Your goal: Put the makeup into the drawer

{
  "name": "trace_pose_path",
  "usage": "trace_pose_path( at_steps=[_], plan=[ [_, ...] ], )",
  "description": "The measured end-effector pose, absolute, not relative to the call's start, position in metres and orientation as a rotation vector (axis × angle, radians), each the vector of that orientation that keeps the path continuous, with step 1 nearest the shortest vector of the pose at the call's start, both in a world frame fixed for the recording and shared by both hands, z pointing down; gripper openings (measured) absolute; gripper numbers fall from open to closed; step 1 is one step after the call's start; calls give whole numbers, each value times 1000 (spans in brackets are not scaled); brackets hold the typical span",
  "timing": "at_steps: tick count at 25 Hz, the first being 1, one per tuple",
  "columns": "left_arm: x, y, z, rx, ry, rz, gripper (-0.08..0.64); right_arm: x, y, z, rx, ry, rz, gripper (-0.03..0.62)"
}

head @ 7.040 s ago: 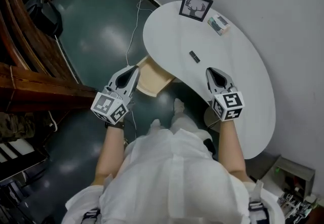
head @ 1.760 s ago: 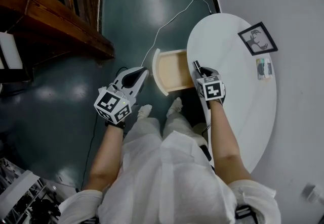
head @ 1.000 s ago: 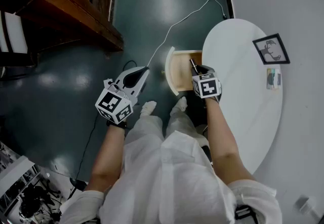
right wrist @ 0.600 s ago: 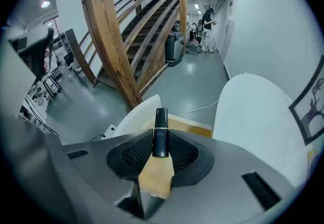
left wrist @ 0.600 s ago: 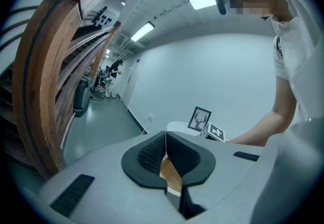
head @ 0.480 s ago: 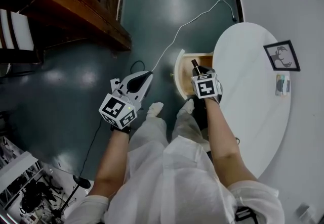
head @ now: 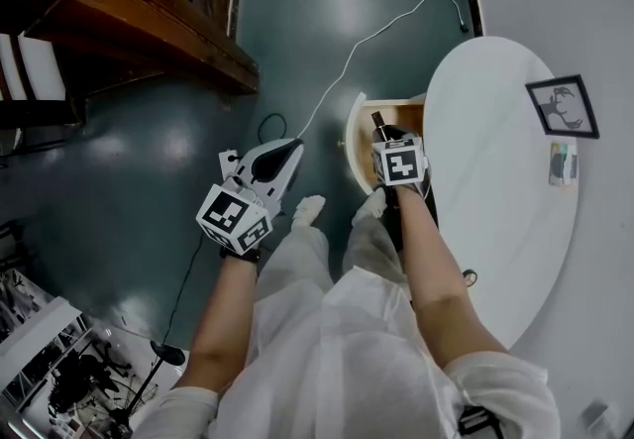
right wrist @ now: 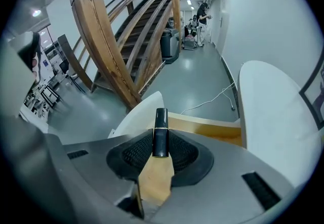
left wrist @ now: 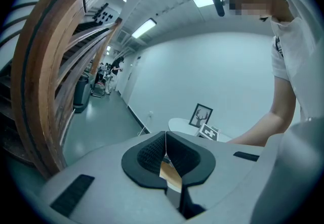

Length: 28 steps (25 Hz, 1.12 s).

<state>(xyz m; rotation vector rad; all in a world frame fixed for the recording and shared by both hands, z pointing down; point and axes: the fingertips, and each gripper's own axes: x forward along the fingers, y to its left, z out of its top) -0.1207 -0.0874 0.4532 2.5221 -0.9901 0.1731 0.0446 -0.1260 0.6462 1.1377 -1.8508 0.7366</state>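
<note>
A slim black makeup tube (right wrist: 161, 132) with a thin gold band is clamped between the pads of my right gripper (right wrist: 161, 143) and sticks out past them. In the head view that tube (head: 377, 121) points into the open wooden drawer (head: 379, 121) with its white front (head: 352, 141), at the left edge of the white round table (head: 495, 189). My right gripper (head: 388, 135) hangs over the drawer, pointing steeply down. My left gripper (head: 280, 152) is held out over the floor, left of the drawer. Its pads (left wrist: 152, 153) meet with nothing between them.
A framed deer picture (head: 567, 107) and a small makeup palette (head: 562, 164) lie on the table's far right. A white cable (head: 381, 31) runs across the dark green floor to the wall. A wooden staircase (head: 119, 21) stands at the upper left. The person's legs are below the drawer.
My right gripper has sunk towards the drawer with the tube still in its grip. The view has shifted a little, so the table and drawer sit further right.
</note>
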Motion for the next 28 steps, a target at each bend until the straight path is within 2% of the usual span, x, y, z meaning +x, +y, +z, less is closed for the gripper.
trace_pose_path(
  at_steps=[7, 18, 28],
  plan=[
    [-121, -93, 466, 2512, -990, 191, 17, 49, -116, 696, 1105, -1797, 869, 91],
    [-117, -96, 500, 2494, -953, 257, 18, 52, -121, 765, 1024, -1777, 904, 91],
    [-110, -108, 514, 2477, -949, 282, 17, 58, -130, 804, 923, -1764, 808, 91]
  ],
)
